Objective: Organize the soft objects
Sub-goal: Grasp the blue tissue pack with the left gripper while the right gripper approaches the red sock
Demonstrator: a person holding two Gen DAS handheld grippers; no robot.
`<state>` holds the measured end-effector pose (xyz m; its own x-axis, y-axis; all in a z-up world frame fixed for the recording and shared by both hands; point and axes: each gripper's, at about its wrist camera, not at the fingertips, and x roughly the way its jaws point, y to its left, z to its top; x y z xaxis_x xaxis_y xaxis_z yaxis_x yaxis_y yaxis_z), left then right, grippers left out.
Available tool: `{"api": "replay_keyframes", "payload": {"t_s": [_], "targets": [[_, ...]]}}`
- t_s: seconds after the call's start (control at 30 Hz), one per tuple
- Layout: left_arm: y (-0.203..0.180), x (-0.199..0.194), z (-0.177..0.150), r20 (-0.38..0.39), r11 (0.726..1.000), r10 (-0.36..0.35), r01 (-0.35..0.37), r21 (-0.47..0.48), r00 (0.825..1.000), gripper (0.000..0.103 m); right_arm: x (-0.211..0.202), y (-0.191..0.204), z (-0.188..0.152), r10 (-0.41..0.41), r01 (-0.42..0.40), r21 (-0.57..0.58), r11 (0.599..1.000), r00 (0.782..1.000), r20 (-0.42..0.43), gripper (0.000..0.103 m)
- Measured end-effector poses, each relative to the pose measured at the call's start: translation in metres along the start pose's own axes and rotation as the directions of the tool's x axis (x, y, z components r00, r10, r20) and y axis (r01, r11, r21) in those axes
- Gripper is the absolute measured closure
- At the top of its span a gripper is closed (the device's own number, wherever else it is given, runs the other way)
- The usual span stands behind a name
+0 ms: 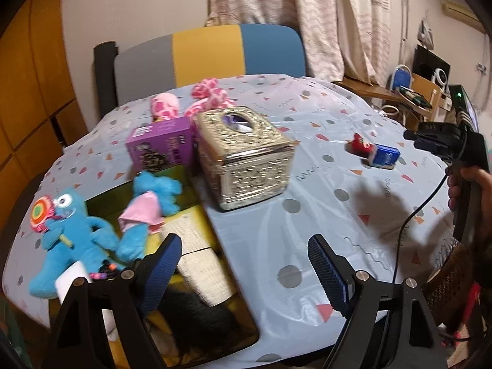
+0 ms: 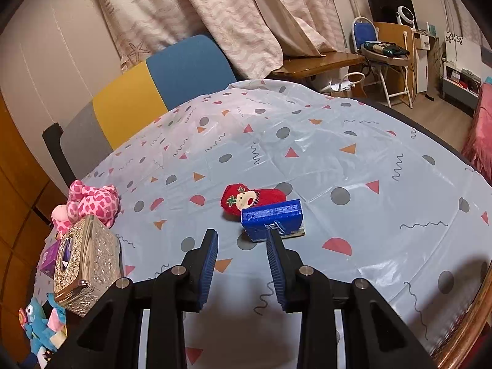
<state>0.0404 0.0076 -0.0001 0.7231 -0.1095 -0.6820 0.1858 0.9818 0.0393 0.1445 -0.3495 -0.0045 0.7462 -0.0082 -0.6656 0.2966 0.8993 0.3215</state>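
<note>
A dark tray at the table's left holds two blue plush monsters, cream sponges and a dark furry item. My left gripper is open and empty above the tray's right edge. A red Christmas sock and a blue tissue pack lie mid-table. My right gripper is open and empty, just short of the tissue pack. A pink spotted plush lies at the far left edge; it also shows in the left wrist view.
A silver ornate tissue box and a purple carton stand beside the tray. A grey, yellow and blue chair back rises behind the table. The patterned tablecloth covers the table. A small wooden table stands beyond.
</note>
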Motion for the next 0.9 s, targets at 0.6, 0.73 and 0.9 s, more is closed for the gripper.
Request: {"api": "replay_keyframes", "payload": {"t_s": [0.6,0.73,0.9], "targets": [[-0.064,0.047,0.029,-0.058,0.987,-0.115,0.121,0.104,0.992,0.019,-0.009,-0.024,0.004,0.040,-0.045,0.133,0.990,0.998,0.039,0.070],[-0.080,0.058,0.036,-0.070,0.980,-0.143,0.151,0.129,0.987,0.019,-0.015,-0.030,0.006,0.035,-0.046,0.159,0.986,0.997,0.075,0.070],[-0.102,0.079,0.053,-0.088,0.971,-0.175,0.187,0.147,0.981,0.019,-0.028,-0.048,0.007,0.012,-0.046,0.240,0.970,0.990,0.140,0.066]]}}
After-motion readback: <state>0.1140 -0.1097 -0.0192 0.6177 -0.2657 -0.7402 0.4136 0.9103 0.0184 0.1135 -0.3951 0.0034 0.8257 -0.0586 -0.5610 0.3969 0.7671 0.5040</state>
